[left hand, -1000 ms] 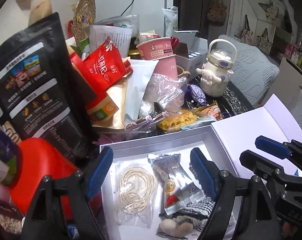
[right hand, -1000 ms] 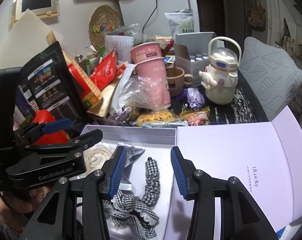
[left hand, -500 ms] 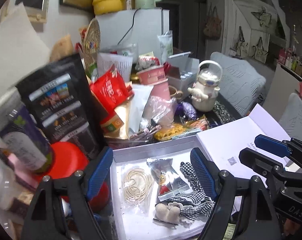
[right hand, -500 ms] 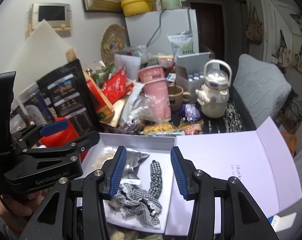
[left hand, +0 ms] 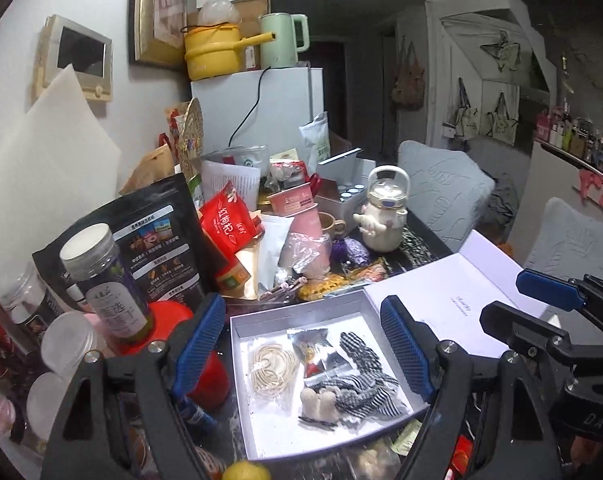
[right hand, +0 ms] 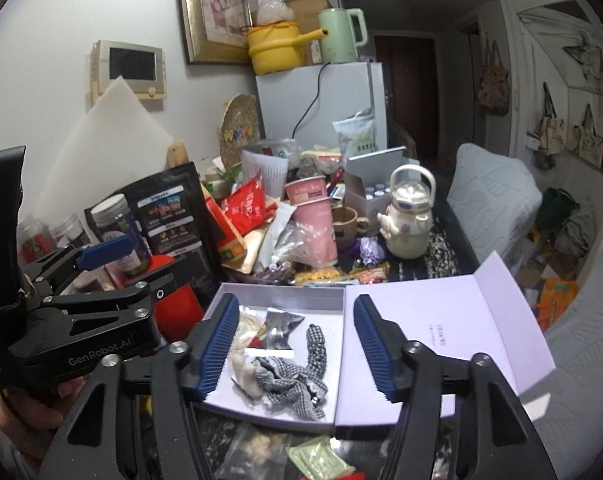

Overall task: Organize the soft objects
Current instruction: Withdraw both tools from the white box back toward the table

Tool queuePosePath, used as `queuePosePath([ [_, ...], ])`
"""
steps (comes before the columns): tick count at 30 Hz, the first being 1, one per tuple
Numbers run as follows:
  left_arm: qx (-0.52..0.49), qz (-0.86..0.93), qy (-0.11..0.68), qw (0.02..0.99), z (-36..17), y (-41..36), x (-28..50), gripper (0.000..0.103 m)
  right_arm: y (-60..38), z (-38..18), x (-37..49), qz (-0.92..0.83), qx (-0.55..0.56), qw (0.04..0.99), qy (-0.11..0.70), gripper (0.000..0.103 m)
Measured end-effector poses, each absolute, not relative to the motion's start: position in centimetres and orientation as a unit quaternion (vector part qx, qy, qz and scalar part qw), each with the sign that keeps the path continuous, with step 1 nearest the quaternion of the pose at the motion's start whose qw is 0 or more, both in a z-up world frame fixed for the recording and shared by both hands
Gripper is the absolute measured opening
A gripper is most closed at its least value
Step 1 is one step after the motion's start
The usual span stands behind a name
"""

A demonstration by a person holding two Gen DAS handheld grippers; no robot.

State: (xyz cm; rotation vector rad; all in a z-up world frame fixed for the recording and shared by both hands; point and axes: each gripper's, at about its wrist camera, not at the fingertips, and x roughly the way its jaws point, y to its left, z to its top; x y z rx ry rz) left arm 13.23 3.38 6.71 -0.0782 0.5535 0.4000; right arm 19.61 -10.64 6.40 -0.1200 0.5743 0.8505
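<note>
A: Item one, the white box (left hand: pixel 237 356), lower centre of the left wrist view, lid folded open to its right. Contents?

B: A checked black-and-white fabric scrunchie (left hand: pixel 361 380) in the right half of the box; a small cream fluffy piece (left hand: pixel 321 402) touching its left end; a clear bag of pale looped bands (left hand: pixel 271 366) in the left half; a silver foil packet (left hand: pixel 313 344) between the bands and the scrunchie.

A: Left hand-held gripper (left hand: pixel 303 356)?

B: Jaws apart, nothing between the pads, above the box. No contact with the contents.

A: Right hand-held gripper (right hand: pixel 295 344)?

B: Jaws opening, empty, the scrunchie (right hand: pixel 297 372) lying in the box beneath the gap. In the left wrist view it shows at the right edge.

A: Surroundings on the tabletop (left hand: pixel 421 240)?

B: Behind the box: a black pouch (left hand: pixel 141 240), a red snack bag (left hand: pixel 225 224), a pink cup (left hand: pixel 305 224), a cream character kettle (left hand: pixel 383 216). Lower left: a lidded jar (left hand: pixel 101 284) standing on a red container (left hand: pixel 169 320).
</note>
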Motion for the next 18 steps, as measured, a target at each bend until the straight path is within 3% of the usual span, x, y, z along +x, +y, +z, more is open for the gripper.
queuePosePath([
  [3, -0.039, 0.190, 0.267, 0.944, 7.1, 2.7, 12.0, 0.080, -11.6, 7.0, 18.2, 0.398, -0.056, 0.874, 0.272, 0.064],
  [5, -0.042, 0.185, 0.265, 0.945, 7.4, 2.3, 10.9, 0.080, -12.3, 7.3, 17.2, 0.393, -0.055, 0.878, 0.269, 0.072],
  [18, -0.043, 0.170, 0.273, 0.946, 6.2, -0.2, 5.0, 0.080, -15.6, 6.8, 10.0, 0.378, -0.065, 0.886, 0.261, 0.074],
])
